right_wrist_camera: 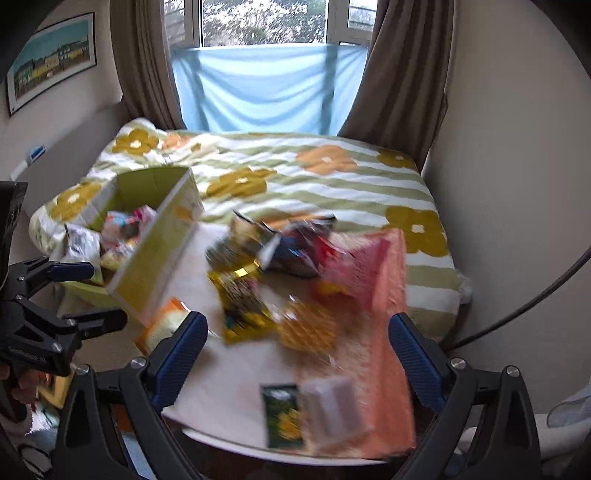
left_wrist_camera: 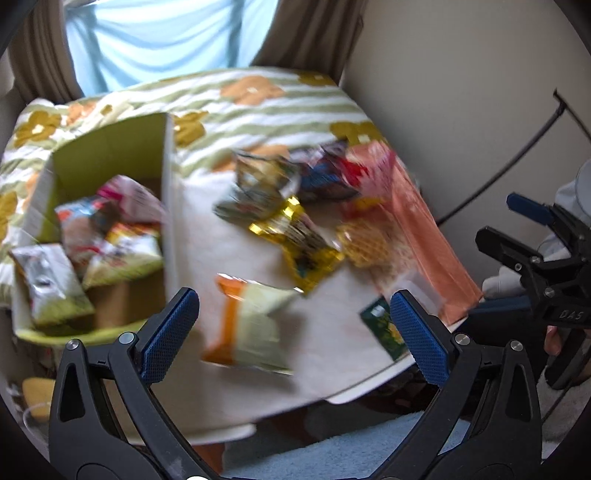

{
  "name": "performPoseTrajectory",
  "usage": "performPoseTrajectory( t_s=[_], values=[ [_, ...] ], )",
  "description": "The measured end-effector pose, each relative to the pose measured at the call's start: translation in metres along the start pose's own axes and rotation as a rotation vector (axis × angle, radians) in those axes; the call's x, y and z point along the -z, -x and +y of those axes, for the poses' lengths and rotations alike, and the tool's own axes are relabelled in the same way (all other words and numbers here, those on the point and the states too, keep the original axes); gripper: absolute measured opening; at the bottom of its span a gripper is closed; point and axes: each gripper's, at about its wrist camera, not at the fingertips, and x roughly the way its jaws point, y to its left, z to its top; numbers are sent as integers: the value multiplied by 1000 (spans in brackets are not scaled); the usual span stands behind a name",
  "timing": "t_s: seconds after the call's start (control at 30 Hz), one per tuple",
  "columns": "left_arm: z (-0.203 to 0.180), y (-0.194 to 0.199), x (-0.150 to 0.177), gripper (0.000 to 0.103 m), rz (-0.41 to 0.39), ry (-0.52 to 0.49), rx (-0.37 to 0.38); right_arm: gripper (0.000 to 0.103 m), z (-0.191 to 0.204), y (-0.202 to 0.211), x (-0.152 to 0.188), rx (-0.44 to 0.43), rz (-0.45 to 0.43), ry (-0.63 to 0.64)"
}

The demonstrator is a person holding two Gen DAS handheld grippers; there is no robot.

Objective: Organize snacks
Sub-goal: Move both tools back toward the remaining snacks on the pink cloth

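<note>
At the far left of the right wrist view a framed picture (right_wrist_camera: pixel 51 61) of a row of buildings hangs on the pale wall, and brown curtains (right_wrist_camera: pixel 142 62) flank a window (right_wrist_camera: pixel 264 22) whose lower part is covered by a light blue cloth (right_wrist_camera: pixel 266 88). Below it lies a bed under a striped quilt (right_wrist_camera: pixel 332 181) with ochre and orange flowers. A white table (right_wrist_camera: pixel 229 398) stands against the bed. On its left side sits a green cardboard box (right_wrist_camera: pixel 155 254), open at the top, holding several snack packets (left_wrist_camera: pixel 110 236); the blur makes their prints unreadable. Just right of the box an orange and pale packet (left_wrist_camera: pixel 251 325) lies on the bare tabletop. Farther right a loose heap of snacks (right_wrist_camera: pixel 266 266) spreads across the table: a gold packet (left_wrist_camera: pixel 295 243), dark wrappers, a yellow waffle-patterned one (right_wrist_camera: pixel 308 328), all partly resting on a long pink-orange bag (right_wrist_camera: pixel 384 317). A small dark green packet (right_wrist_camera: pixel 282 417) lies near the table's front edge. The left gripper (left_wrist_camera: pixel 295 328) hangs over the table with its blue pads wide apart and nothing between them; the right gripper (right_wrist_camera: pixel 299 358) likewise stands spread and empty above the heap. A dark cable (right_wrist_camera: pixel 535 295) curves along the bare wall on the right.
</note>
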Motion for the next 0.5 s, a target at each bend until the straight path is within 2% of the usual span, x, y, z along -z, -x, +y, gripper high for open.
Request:
performPoseTrajectory(
  t_s=[0.2, 0.5],
  values=[
    [-55, -61, 32, 103, 109, 82, -46, 98, -44, -19, 30, -54, 62, -31],
    [-101, -133, 68, 103, 228, 157, -72, 98, -68, -64, 64, -86, 179, 42]
  ],
)
